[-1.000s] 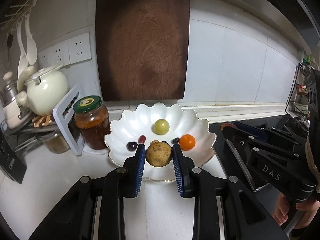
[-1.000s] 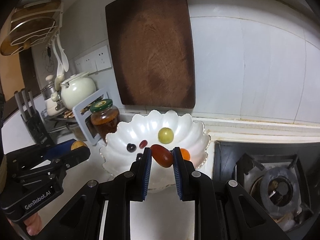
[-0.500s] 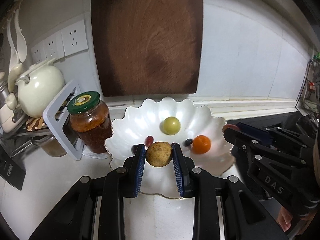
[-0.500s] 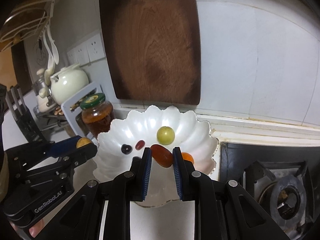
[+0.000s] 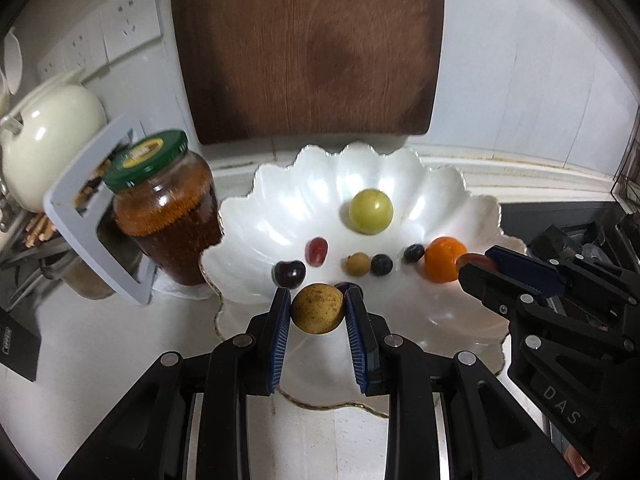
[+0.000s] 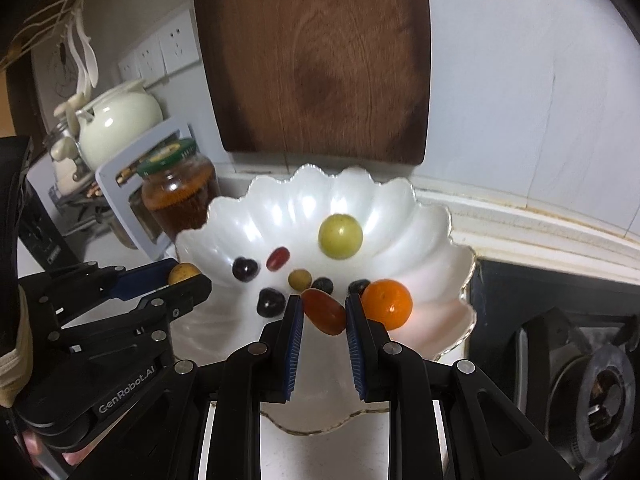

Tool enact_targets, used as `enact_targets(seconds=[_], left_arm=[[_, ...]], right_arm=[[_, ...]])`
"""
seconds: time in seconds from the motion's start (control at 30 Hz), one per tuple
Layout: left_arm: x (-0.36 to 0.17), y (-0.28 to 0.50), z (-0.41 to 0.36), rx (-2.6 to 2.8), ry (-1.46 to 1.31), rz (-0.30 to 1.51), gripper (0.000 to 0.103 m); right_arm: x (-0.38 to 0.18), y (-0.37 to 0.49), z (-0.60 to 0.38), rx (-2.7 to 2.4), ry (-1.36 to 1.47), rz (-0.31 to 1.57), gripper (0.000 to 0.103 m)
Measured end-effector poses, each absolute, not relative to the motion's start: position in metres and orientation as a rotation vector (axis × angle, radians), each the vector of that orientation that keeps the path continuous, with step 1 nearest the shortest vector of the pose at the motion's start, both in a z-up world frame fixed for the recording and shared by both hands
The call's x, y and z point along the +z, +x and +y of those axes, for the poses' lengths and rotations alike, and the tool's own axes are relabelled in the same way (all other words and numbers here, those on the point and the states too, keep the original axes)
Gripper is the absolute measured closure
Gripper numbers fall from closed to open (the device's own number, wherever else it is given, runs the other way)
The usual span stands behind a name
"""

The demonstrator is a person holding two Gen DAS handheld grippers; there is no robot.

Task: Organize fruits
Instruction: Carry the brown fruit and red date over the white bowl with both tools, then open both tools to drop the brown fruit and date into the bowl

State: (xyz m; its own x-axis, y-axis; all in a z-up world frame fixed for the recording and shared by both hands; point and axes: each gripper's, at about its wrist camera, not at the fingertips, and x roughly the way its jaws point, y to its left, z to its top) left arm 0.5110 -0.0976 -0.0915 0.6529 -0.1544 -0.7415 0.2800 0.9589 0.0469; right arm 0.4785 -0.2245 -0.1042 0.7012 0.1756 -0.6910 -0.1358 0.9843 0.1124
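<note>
The left gripper [image 5: 318, 309] pinches a round speckled tan fruit [image 5: 318, 308] at lower centre, over the near rim of the scalloped pearl-white ceramic bowl [image 5: 280, 184]. The right gripper [image 6: 323, 312] pinches an oblong red tomato [image 6: 323, 311] beside the orange citrus [image 6: 387, 303]. Risk: release over the sloped rim lets either fruit roll out (both are round), or strike the fruits already inside.

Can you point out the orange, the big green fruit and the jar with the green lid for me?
orange [image 6: 387, 304]: right wrist view, middle of its skin.
big green fruit [image 5: 370, 211]: left wrist view, centre of the fruit.
jar [image 5: 170, 216]: left wrist view, glass side below the green lid.
</note>
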Motion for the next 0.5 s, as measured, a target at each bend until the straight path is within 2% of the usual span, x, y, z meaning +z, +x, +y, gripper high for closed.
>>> enact_targets(seconds=[0.4, 0.47, 0.5], left_arm=[[-0.112, 0.528, -0.096, -0.281, 0.167, 0.883, 0.074], [-0.112, 0.528, -0.095, -0.279, 0.172, 0.883, 0.061], [-0.111, 0.528, -0.095, -0.279, 0.171, 0.88, 0.059]], right_arm=[[-0.125, 0.492, -0.225, 0.143, 0.068, 0.846, 0.08], [-0.126, 0.492, -0.225, 0.131, 0.068, 0.849, 0.079], [-0.127, 0.493, -0.225, 0.124, 0.073, 0.855, 0.079]])
